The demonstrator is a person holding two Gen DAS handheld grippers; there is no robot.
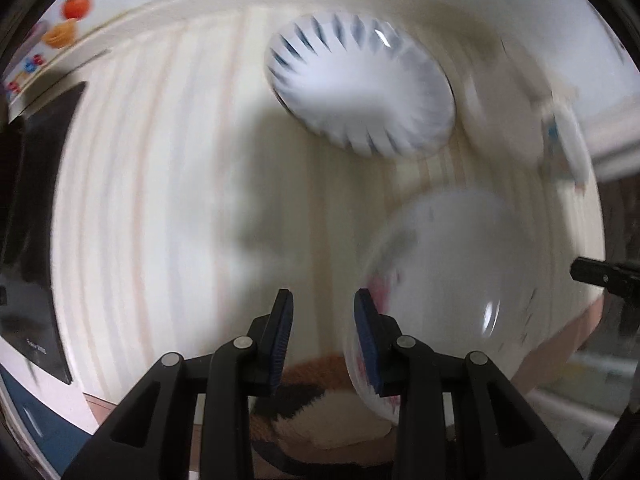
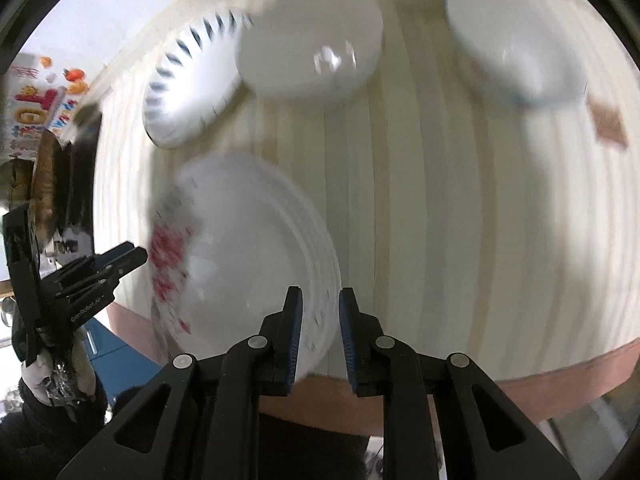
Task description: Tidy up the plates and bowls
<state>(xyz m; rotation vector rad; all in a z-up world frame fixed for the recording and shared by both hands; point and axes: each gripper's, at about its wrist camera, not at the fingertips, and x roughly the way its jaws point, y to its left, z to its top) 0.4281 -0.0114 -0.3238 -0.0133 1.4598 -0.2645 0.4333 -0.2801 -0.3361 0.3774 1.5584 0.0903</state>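
A white plate with a red pattern [image 2: 240, 248] hangs over the near edge of the pale wooden table [image 2: 440, 200]. My right gripper [image 2: 320, 336] grips its right rim, one finger inside the plate and one outside. In the left wrist view the same plate [image 1: 448, 280] is blurred at the right, and my right gripper [image 1: 600, 276] shows at its far side. My left gripper [image 1: 322, 336] is open over bare table [image 1: 160, 200], its right finger just beside the plate's left rim. A white bowl with blue stripes [image 1: 360, 84] [image 2: 188, 80] stands further back.
A plain white bowl [image 2: 308, 40] [image 1: 500, 112] sits next to the striped one, and another white bowl [image 2: 516, 44] stands at the back right. A dark flat object [image 1: 40, 220] lies at the table's left edge. The left gripper [image 2: 120, 264] appears left of the plate.
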